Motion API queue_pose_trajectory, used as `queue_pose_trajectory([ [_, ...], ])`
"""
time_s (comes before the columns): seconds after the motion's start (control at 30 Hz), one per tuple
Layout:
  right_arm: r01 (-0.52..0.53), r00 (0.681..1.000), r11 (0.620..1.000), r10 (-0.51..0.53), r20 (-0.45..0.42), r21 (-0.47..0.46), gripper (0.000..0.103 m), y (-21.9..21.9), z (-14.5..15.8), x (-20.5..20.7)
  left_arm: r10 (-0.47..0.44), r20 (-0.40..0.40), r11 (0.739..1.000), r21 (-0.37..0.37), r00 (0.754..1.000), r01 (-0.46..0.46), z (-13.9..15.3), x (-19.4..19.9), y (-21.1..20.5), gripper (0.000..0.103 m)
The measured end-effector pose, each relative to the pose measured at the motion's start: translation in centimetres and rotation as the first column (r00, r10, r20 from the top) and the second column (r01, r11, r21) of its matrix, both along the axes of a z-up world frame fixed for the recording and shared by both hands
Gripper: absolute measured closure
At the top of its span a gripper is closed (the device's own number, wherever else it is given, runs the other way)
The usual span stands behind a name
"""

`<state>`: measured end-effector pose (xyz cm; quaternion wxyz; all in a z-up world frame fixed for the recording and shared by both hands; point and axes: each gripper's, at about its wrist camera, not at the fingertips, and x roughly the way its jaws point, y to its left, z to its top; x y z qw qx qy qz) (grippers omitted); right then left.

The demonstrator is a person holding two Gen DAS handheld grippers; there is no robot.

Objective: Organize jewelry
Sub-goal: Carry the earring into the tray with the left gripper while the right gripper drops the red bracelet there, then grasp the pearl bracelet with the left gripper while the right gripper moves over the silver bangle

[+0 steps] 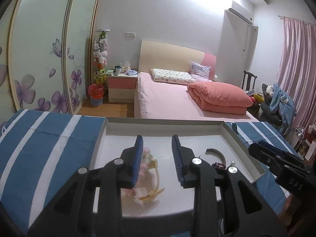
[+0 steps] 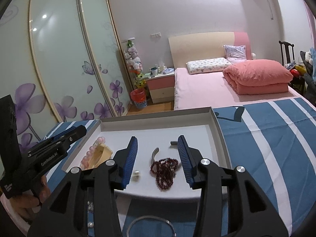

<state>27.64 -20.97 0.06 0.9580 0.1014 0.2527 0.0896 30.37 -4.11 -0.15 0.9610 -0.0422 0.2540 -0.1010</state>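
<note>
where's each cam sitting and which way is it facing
Left wrist: on the left gripper, over the pink bead bracelet in the white tray, facing the bed; right gripper shows at right.
Right wrist: on the right gripper, over the dark red beads, facing likewise; left gripper shows at left.
Shared: tray, bed, wardrobe.

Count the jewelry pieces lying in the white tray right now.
5 visible. Pink bead bracelet and yellow clip at the tray's left, small clear piece in the middle, metal cuff with red bead strand over it at right. Grippers may hide more.
</note>
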Motion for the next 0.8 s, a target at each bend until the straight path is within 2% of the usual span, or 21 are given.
queue_pose_trajectory([
  [0.33,-0.019,1.0,0.999,0.019,-0.009,-0.034,0.059,0.3,-0.5,-5.5,-0.026,-0.041,1.0,0.012,0.999,0.027,-0.5,-5.8,1.5,0.068],
  [0.6,-0.024,1.0,0.999,0.023,-0.016,-0.043,0.059,0.6,-1.1,-9.3,-0.121,-0.139,0.992,0.018,0.983,0.124,-3.1,-11.2,0.1,0.069],
  [0.8,-0.009,1.0,0.999,0.009,-0.007,-0.046,0.058,0.4,-1.3,-11.7,-0.155,-0.213,0.983,0.064,0.965,0.172,-4.5,-12.3,-2.1,0.069],
])
